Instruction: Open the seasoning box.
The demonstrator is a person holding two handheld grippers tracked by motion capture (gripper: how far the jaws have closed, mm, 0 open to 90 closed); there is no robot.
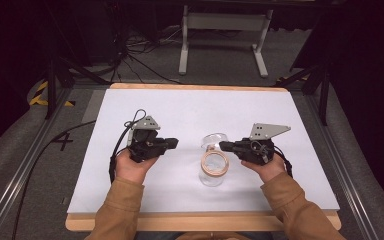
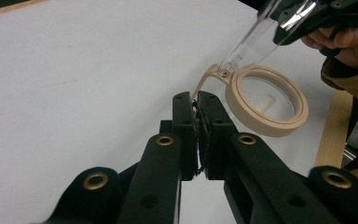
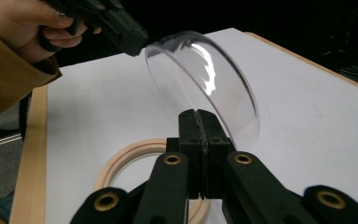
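Your right tongs are clamped on the hinged clear lid; your left tongs are closed, empty. One glass jar stands mid-table, tan ring clearest from the left gripper view.

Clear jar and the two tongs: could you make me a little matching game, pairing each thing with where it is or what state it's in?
Things:
1. left tongs
2. right tongs
3. beige ring
4. clear lid

States:
A. tilted up, open, joined to the ring at one side
B. shut, holding nothing, off to one side of the clear jar
C. sits round the jar's mouth
D. shut on the lid's edge

Pairs: 1-B, 2-D, 3-C, 4-A
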